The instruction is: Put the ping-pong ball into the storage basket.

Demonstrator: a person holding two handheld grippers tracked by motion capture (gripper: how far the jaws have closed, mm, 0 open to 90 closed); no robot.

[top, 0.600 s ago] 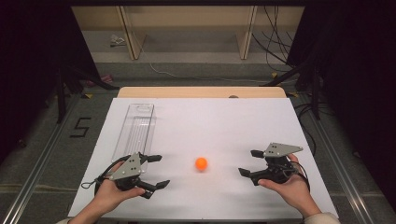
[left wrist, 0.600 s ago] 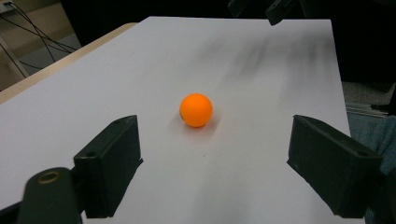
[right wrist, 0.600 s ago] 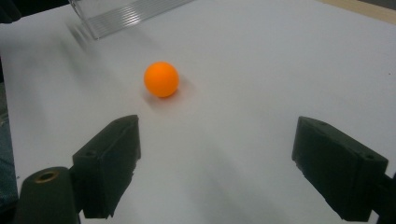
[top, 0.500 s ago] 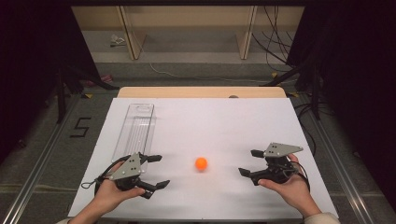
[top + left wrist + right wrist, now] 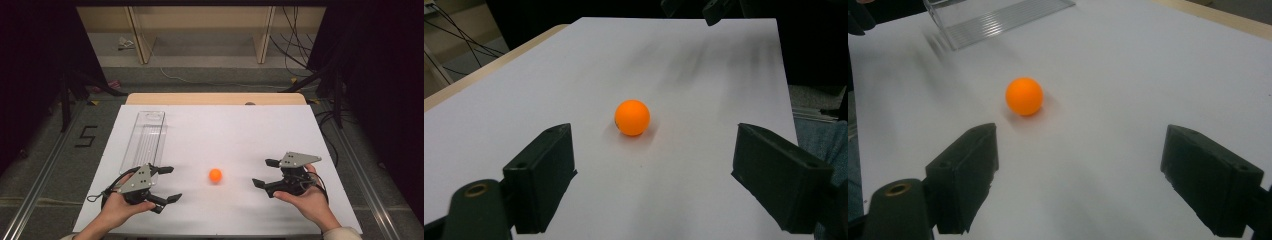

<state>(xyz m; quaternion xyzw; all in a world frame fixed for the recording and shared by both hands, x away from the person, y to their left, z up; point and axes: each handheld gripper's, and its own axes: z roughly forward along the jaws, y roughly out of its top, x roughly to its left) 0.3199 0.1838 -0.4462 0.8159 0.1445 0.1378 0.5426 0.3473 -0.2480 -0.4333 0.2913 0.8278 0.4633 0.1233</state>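
White sheet covers the table, wood edge at the far side; dark room w/ cables and grey floor beyond. Clear tray lies at far left. Left gripper low in left hand, aimed right, jaws wide apart, empty. Orange ball sits on the sheet between both grippers, touching neither. Right gripper in right hand, aimed left, jaws wide apart, empty.

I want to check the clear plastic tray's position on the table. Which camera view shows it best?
The high view: the clear tray shows whole there, lying lengthwise on the white table at far left, its near end just beyond the left gripper. The right gripper view catches one ribbed end at its top edge.
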